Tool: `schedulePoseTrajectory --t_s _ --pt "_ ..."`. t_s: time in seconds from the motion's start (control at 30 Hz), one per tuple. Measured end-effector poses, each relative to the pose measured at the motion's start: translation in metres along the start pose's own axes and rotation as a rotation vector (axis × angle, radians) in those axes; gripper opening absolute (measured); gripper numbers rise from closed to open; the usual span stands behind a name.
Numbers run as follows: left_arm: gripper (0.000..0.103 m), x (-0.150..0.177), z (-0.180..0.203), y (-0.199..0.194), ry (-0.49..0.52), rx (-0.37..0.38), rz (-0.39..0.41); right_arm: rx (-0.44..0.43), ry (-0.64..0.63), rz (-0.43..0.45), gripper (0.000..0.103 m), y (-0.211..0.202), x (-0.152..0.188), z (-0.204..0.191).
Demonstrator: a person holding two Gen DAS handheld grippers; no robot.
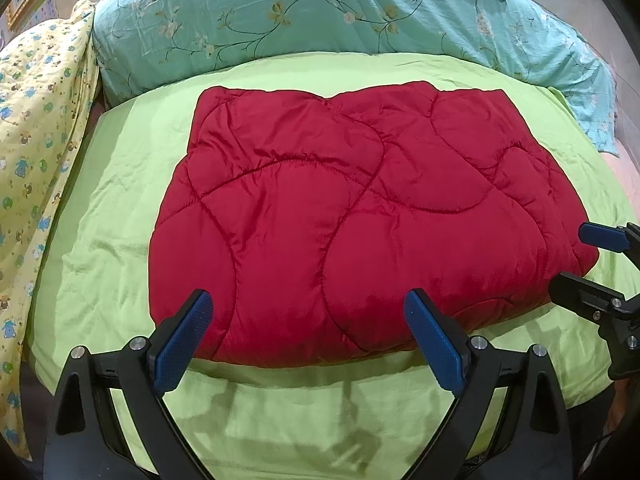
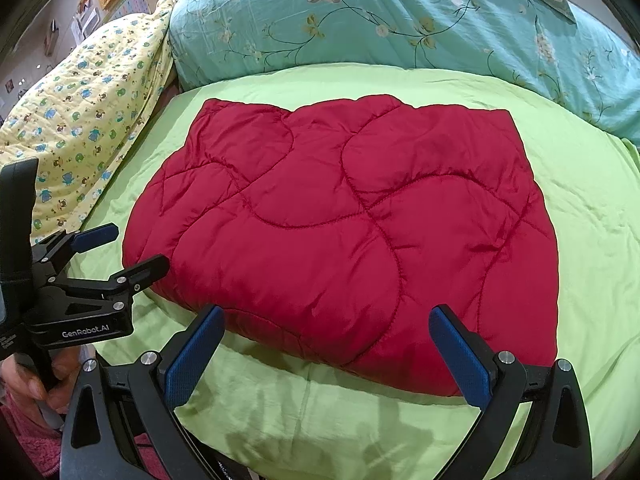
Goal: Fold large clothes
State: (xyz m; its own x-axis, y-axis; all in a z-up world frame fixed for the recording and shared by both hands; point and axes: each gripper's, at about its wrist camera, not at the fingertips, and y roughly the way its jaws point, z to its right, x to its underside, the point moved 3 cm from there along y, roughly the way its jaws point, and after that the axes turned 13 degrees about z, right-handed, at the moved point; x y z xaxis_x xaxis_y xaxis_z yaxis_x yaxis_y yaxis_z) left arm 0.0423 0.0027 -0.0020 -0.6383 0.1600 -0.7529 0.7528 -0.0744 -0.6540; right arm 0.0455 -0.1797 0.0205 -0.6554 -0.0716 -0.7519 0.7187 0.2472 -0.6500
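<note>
Left gripper (image 1: 307,335) and right gripper (image 2: 326,352) spread wide, apparently just above folded red quilted garment (image 1: 360,216) on green sheet (image 1: 100,220).

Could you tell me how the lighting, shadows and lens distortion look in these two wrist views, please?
Left wrist view: strong fisheye bowing with dark corners; sharp focus; soft sheen on the red quilted garment; the left gripper casts a shadow onto the green sheet. Right wrist view: same bowing and vignette; the right gripper shadows the sheet below it; the floral pillow is evenly lit, without glare.
</note>
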Motion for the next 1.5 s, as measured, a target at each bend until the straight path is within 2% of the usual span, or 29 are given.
schedulePoseTrajectory --t_s 1.5 --pt "0.097 -0.0035 -0.0001 -0.0081 0.005 -0.006 0.026 0.011 -0.008 0.015 0.102 -0.0078 -0.0024 0.0029"
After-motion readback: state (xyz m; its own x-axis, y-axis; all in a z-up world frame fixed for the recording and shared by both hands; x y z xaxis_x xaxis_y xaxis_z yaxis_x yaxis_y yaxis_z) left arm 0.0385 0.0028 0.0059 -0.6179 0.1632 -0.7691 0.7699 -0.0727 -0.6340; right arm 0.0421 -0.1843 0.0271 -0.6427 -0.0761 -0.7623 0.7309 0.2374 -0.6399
